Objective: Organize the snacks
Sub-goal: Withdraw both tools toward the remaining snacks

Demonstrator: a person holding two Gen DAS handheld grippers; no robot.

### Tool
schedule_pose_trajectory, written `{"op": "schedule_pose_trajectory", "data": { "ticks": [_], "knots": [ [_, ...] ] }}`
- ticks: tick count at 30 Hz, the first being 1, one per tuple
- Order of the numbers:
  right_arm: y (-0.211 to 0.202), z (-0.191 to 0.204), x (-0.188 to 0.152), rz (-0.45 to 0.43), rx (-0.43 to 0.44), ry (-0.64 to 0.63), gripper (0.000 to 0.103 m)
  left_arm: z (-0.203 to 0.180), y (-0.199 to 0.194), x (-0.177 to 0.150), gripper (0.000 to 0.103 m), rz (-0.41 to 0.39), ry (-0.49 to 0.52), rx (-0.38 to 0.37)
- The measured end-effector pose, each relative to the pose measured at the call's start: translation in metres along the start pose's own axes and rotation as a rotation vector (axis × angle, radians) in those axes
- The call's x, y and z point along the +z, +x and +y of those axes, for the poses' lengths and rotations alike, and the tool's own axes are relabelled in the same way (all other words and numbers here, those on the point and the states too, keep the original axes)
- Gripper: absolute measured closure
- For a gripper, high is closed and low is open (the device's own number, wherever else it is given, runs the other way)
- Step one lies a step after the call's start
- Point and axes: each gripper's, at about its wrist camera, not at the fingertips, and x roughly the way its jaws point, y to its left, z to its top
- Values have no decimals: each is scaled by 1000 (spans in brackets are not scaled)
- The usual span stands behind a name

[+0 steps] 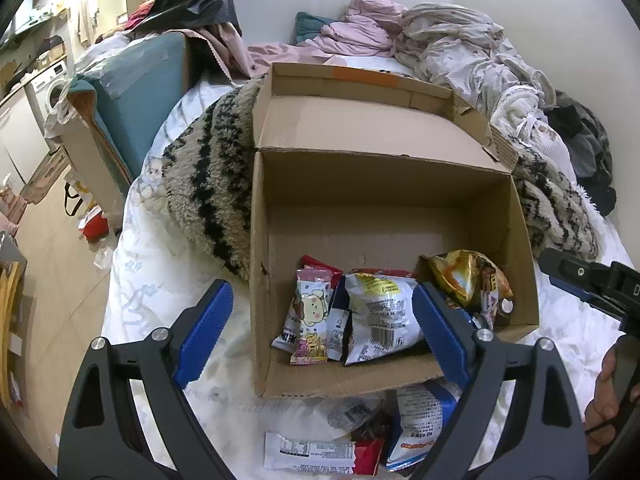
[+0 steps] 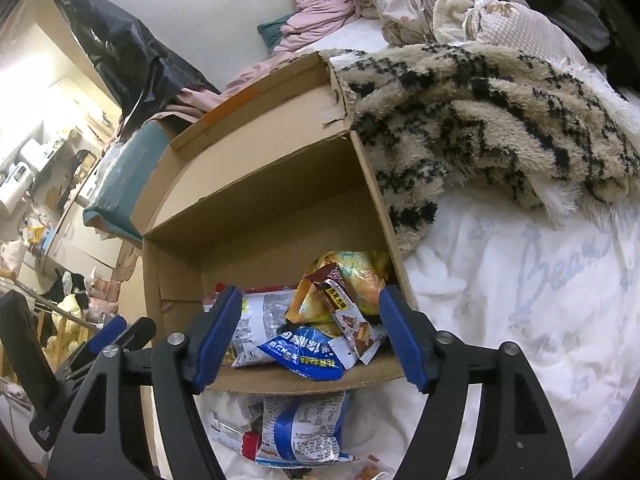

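The cardboard box (image 1: 384, 216) sits on the bed (image 1: 160, 320) with its lid flap thrown back toward the fuzzy patterned blanket (image 2: 480, 120), so the whole top is open for dropping things in. Several snacks already lie inside, crowded against the wall nearest both tools: a white barcode packet (image 1: 380, 316), a pink cartoon packet (image 1: 310, 320) to its left, and a gold crinkled bag (image 1: 468, 276) in the right corner.

The left hand-held gripper (image 1: 320, 336) hangs over the box's near-left corner with its blue fingers spread wide and nothing between them. The right hand-held gripper (image 2: 310, 336) is likewise released and empty, poised above the near wall with a blue packet (image 2: 304, 354) just ahead of it.

Below both tools, outside the box on the bed, a blue-and-white bag (image 2: 300, 428) and a white-and-red wrapper (image 1: 316, 454) wait; they look like the next pickups, lying close so the carry into the box is short.
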Motion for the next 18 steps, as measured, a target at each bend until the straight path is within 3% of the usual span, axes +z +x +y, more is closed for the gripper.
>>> {"op": "schedule_pose_trajectory", "data": {
  "ticks": [12, 18],
  "knots": [
    [-37, -9, -14, -13, 56, 96, 29, 18, -33, -12, 14, 3, -20, 23],
    [-54, -20, -30, -17, 46, 157, 29, 39, -38, -36, 14, 94, -122, 4]
  ]
}}
